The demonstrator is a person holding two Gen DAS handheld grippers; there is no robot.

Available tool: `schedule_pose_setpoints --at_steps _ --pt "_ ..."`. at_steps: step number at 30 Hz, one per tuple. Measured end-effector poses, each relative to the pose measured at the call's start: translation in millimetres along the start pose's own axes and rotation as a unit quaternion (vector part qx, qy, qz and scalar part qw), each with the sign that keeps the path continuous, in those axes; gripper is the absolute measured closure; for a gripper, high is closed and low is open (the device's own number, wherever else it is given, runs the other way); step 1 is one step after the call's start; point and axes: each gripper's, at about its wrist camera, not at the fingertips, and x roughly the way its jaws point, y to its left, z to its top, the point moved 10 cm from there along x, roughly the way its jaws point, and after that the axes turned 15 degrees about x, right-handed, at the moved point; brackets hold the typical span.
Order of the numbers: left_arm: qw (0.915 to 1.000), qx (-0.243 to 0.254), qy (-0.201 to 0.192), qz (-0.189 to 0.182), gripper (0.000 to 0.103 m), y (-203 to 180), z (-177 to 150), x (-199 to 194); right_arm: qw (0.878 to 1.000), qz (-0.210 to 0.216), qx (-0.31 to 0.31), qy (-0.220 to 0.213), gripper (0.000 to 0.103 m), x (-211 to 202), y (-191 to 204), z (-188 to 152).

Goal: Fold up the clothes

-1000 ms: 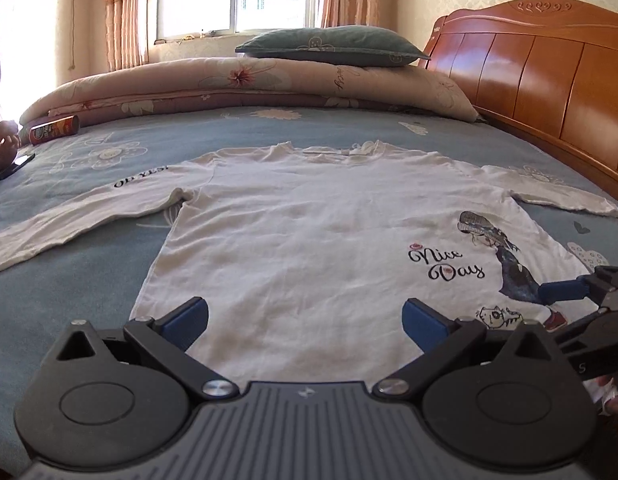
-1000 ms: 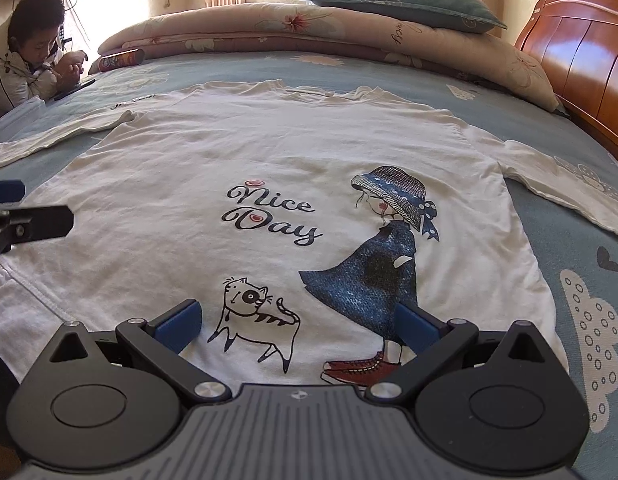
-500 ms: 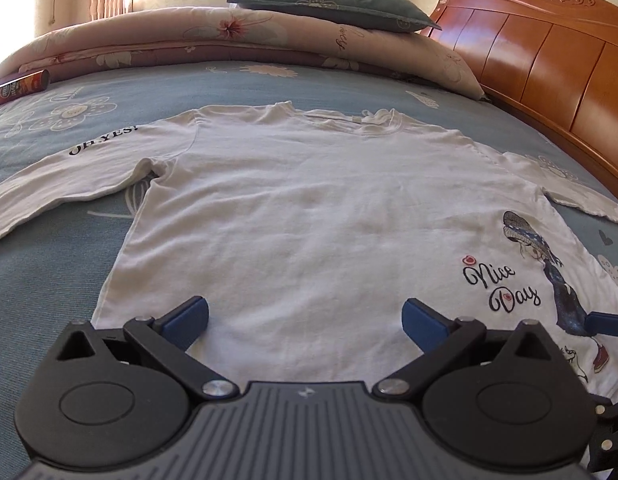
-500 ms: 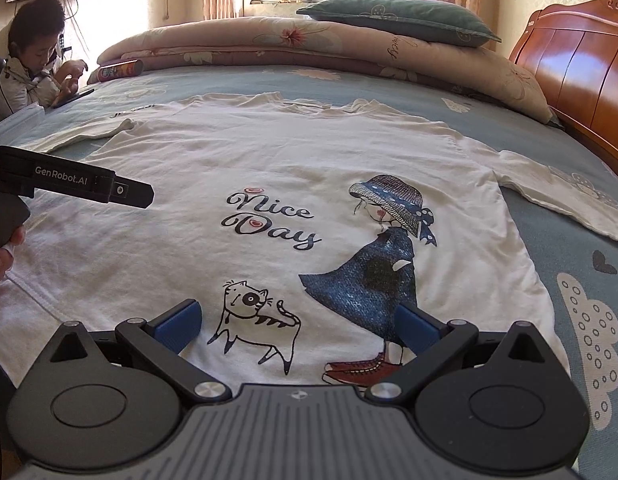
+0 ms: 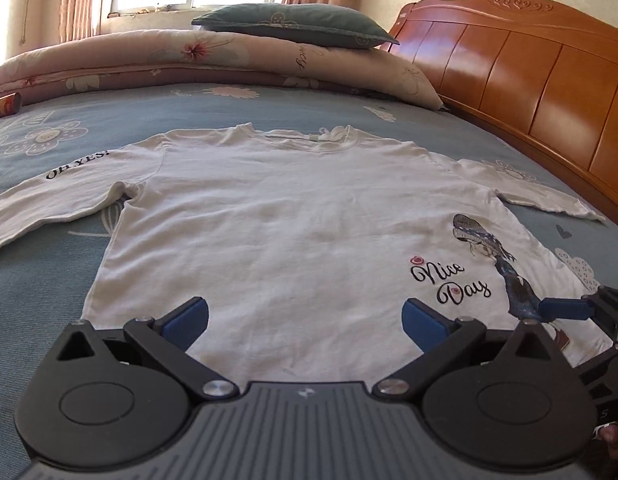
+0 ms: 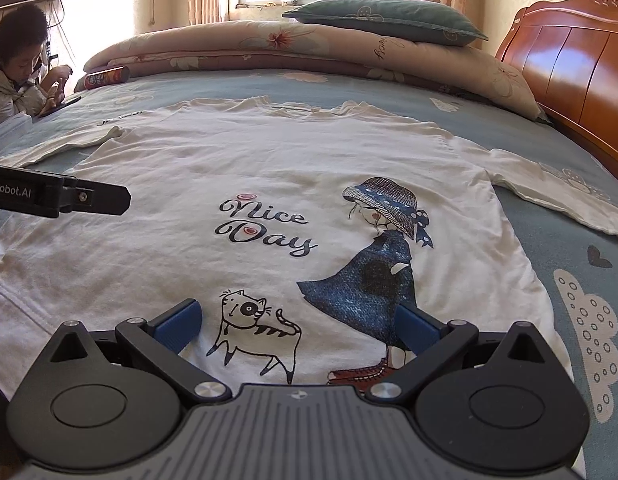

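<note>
A white long-sleeved shirt (image 5: 293,232) (image 6: 269,184) lies flat and face up on the blue bed, both sleeves spread out, with a "Nice Day" print (image 6: 265,230) and a girl and cat drawing. My left gripper (image 5: 305,322) hovers open over the hem's left half, nothing between its blue pads. My right gripper (image 6: 297,326) is open over the hem by the cat, also holding nothing. The right gripper's finger (image 5: 565,308) shows at the right edge of the left wrist view; the left gripper's finger (image 6: 69,198) shows at the left edge of the right wrist view.
A folded quilt (image 6: 309,52) and green pillow (image 6: 385,20) lie at the far end. The wooden headboard (image 5: 529,92) runs along the right. A snack can (image 6: 107,77) lies at the back left, where a person (image 6: 21,64) leans on the bed's edge.
The left gripper has drifted over the hem and tilted up a little, so the window is in view again. The right gripper has barely moved. Both stay open.
</note>
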Motion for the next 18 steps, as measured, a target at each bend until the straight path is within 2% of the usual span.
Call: schedule_pose_setpoints --at_steps 3,7,14,18 --pt "0.9997 0.001 0.025 -0.004 0.001 -8.5 -7.8 6.6 1.000 0.000 0.000 -0.005 0.000 -0.3 0.1 -0.3" --pt "0.9989 0.007 0.043 0.017 0.001 -3.5 -11.3 7.1 1.000 -0.006 0.003 -0.008 0.000 -3.4 -0.9 -2.3" --pt "0.9976 -0.053 0.044 0.009 0.001 16.0 -13.1 0.4 0.997 -0.045 0.034 -0.049 0.000 -23.6 -8.5 -19.8" --pt "0.9974 -0.063 0.032 0.015 0.001 21.7 -9.6 -3.3 0.998 -0.054 0.040 -0.002 0.000 -23.4 -9.2 -15.3"
